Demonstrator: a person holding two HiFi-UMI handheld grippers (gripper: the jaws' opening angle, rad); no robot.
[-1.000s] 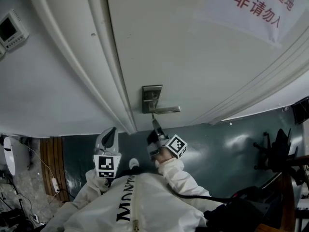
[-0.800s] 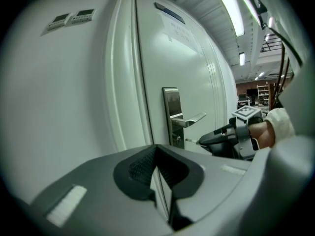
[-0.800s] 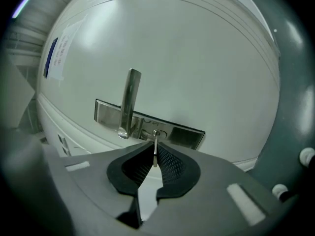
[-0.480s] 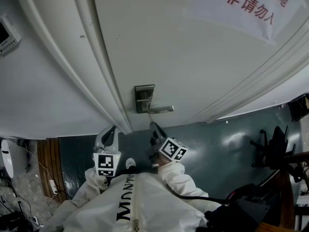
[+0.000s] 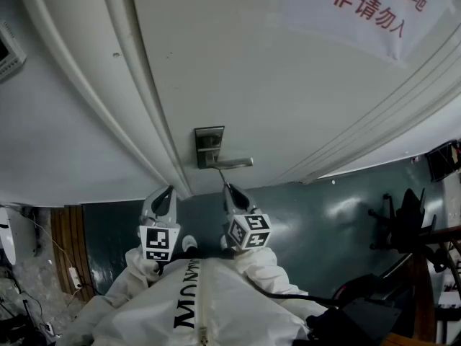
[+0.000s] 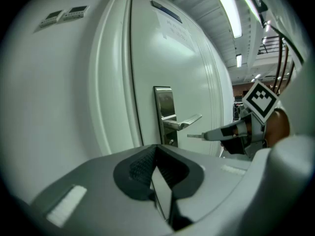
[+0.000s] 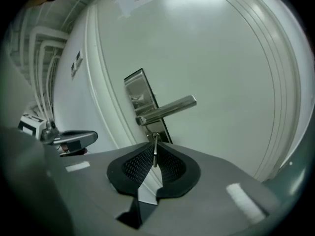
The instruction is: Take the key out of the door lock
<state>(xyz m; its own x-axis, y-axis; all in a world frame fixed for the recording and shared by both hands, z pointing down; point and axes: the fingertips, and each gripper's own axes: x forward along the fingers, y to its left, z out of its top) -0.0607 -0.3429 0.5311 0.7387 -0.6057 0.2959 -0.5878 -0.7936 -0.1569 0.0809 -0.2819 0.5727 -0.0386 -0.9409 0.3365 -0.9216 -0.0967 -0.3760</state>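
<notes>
A steel lock plate with a lever handle sits on the white door. My right gripper hangs just below the handle, shut on the key. In the left gripper view the key juts from the right gripper, with a small gap between its tip and the lock plate. The right gripper view shows the key upright between the pads of the right gripper, in front of the keyhole. My left gripper stays left of it by the door frame, shut and empty.
A white sign with red characters hangs high on the door. A wall panel is at the far left. Dark furniture stands on the green floor to the right. The door frame runs left of the lock.
My right gripper has drawn back from the lock toward me, bringing the key out with it. The left gripper has hardly moved.
</notes>
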